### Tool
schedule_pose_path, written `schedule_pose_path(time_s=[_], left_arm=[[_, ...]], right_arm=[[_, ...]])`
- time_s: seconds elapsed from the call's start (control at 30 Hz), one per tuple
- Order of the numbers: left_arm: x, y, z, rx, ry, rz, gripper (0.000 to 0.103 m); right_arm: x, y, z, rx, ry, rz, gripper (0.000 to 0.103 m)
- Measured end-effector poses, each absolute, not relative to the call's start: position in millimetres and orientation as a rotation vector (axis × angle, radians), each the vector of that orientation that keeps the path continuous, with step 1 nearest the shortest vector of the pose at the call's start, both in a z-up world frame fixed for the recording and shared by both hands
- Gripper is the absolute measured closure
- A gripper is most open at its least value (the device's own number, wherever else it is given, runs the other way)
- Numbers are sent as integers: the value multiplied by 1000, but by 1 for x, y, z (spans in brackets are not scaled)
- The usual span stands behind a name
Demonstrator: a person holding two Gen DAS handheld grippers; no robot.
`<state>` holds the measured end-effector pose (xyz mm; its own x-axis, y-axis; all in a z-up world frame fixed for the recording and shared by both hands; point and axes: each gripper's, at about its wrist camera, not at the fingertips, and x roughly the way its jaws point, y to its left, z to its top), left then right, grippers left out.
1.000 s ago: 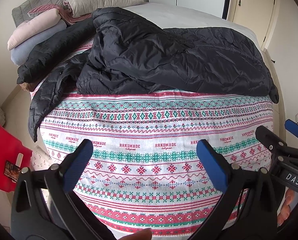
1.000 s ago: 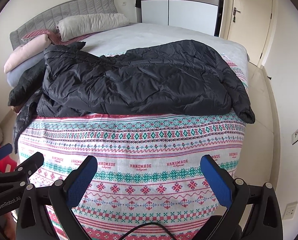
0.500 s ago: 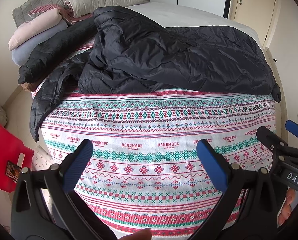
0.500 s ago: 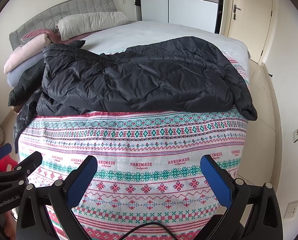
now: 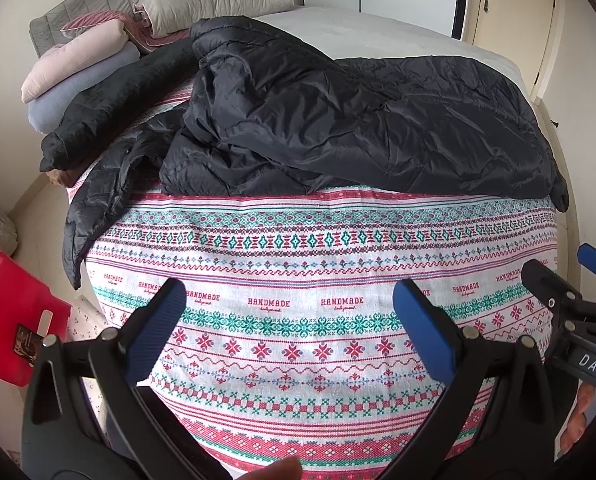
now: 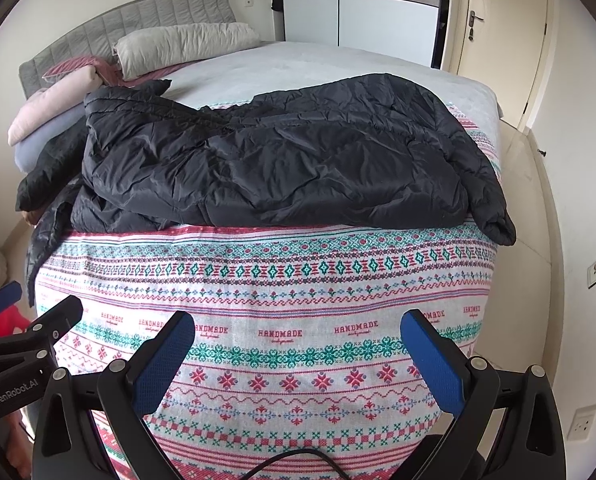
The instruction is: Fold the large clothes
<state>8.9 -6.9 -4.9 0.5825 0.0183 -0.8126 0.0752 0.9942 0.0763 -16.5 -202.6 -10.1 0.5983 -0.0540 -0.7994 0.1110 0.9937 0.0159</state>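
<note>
Lying crumpled across the bed [image 6: 338, 60], the jacket [image 6: 281, 160] sits well beyond your fingers [image 5: 157, 336]. Both grippers, left [image 5: 289, 332] and right [image 6: 298, 360], hover spread and empty over the blanket [image 6: 257, 300]. Pillows [image 6: 185, 46] lie behind.

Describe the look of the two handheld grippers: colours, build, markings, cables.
Both are black plastic frames with silver rivets and ribbed blue finger pads. The left gripper is seen from the other camera bearing "GenRobot.AI"; the right gripper carries a white "DAS" label. A black cable loops below it.

black jacket [image 5: 338, 120] crumpled on patterned blanket [image 5: 298, 264] | left gripper [image 5: 293, 320] jaws apart, empty
</note>
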Motion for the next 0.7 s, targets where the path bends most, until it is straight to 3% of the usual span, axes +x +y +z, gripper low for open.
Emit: schedule_pose_path(time_s=[0.43,0.7], left_arm=[[37,-5,5,159,873,-29,0],[88,32,18,116,924,-163,0]], right_arm=[[7,-219,-1,26,913,-66,0],[43,-286,-7,79,987,3,0]])
